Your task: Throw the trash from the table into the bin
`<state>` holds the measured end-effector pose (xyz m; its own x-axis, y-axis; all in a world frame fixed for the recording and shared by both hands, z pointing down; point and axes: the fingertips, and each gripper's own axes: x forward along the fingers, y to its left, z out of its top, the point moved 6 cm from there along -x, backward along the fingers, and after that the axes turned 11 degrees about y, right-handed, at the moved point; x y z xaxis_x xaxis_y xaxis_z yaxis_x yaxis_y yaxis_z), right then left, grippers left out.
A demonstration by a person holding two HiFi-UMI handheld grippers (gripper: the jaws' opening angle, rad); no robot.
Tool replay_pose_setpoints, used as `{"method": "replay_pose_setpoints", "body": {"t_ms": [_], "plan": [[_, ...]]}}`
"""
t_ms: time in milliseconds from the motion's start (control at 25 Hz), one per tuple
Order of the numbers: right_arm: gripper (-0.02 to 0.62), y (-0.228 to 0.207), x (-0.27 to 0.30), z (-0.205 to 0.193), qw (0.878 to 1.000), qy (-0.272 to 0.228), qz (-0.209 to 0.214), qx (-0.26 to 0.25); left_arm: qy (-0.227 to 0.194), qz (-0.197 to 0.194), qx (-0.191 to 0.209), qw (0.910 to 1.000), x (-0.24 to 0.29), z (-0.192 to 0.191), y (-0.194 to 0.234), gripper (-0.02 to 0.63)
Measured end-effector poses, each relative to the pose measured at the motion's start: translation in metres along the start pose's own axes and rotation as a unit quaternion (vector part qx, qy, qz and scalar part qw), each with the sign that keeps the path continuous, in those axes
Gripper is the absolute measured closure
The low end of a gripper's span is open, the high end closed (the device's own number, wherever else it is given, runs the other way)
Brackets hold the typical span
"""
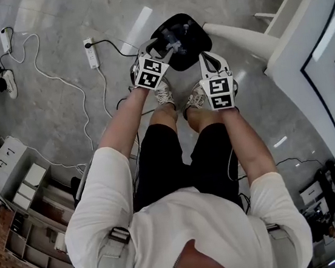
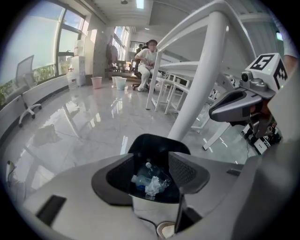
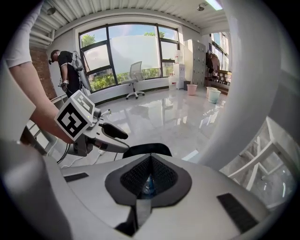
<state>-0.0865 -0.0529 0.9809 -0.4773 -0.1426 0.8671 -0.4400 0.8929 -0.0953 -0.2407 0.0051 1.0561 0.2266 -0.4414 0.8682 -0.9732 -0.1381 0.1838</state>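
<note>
left gripper (image 2: pixel 151 164): jaws apart (empty) | right gripper (image 3: pixel 149 159): jaws together | both angled down

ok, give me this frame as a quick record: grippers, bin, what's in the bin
left gripper: open, empty, aimed down into the bin
right gripper: shut, nothing held, at the bin's near edge
bin: black, open top, on the floor by the person's feet
bin contents: plastic bottle, crumpled paper
trash in hand: none
nearby: white table leg right behind the bin
</note>
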Motion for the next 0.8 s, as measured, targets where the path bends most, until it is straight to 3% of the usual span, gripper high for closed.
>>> {"method": "replay_pose_setpoints", "body": {"t_ms": [280, 560, 800], "plan": [[0.589, 0.034, -0.070, 0.062, 0.999, -0.030, 0.009, -0.014, -0.055, 0.025, -0.019, 0.9980, -0.112, 0.052, 0.005, 0.370], [0.589, 0.066, -0.165, 0.130, 0.997, -0.075, 0.002, -0.024, -0.120, 0.055, -0.012, 0.9911, -0.240, 0.106, 0.001, 0.467], [0.589, 0.081, -0.245, 0.187, 0.991, -0.131, -0.023, -0.024, -0.187, 0.065, -0.002, 0.9802, -0.338, 0.151, -0.005, 0.545]]}}
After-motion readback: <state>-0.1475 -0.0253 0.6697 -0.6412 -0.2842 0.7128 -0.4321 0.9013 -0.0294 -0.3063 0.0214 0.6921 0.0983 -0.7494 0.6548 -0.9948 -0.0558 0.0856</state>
